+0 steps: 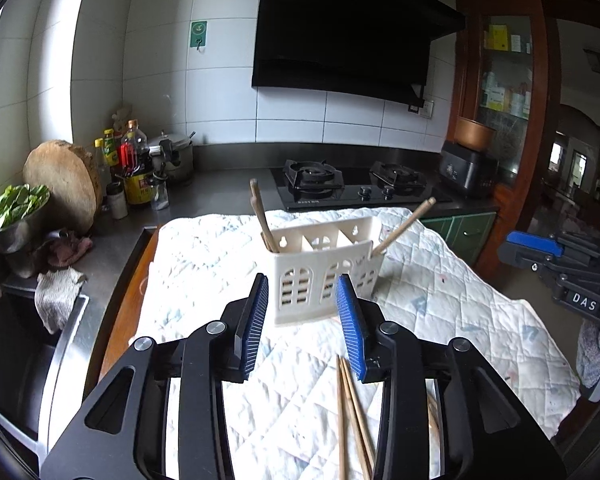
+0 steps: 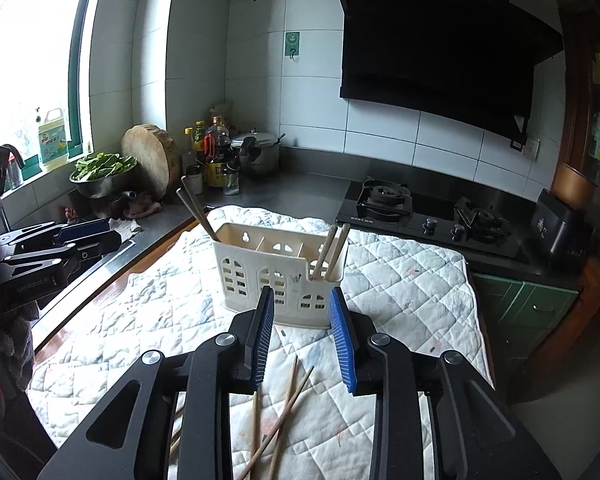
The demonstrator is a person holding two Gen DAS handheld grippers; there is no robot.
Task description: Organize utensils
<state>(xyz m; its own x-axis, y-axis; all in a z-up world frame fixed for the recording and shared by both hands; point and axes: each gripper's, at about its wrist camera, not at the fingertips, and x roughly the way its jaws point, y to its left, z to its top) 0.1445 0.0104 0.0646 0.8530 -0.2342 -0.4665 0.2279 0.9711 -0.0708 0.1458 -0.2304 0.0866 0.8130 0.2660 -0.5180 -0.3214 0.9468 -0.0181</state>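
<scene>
A cream utensil holder [image 1: 324,272] with three compartments stands on a white quilted cloth [image 1: 440,300]. It also shows in the right wrist view [image 2: 279,276]. Wooden chopsticks stand in its left compartment [image 1: 261,216] and its right compartment [image 1: 406,222]. Loose chopsticks lie on the cloth near me [image 1: 352,412], also in the right wrist view [image 2: 279,420]. My left gripper [image 1: 303,316] is open and empty, just short of the holder. My right gripper [image 2: 302,328] is open and empty, above the loose chopsticks. The right gripper also shows at the edge of the left view [image 1: 540,248].
A gas hob [image 1: 356,188] sits behind the cloth. Bottles [image 1: 135,168], a pot [image 1: 175,156], a round wooden board [image 1: 63,184] and a bowl of greens [image 1: 11,216] stand at the left. A sink [image 1: 15,352] lies at the left. A black appliance [image 1: 468,172] stands at the right.
</scene>
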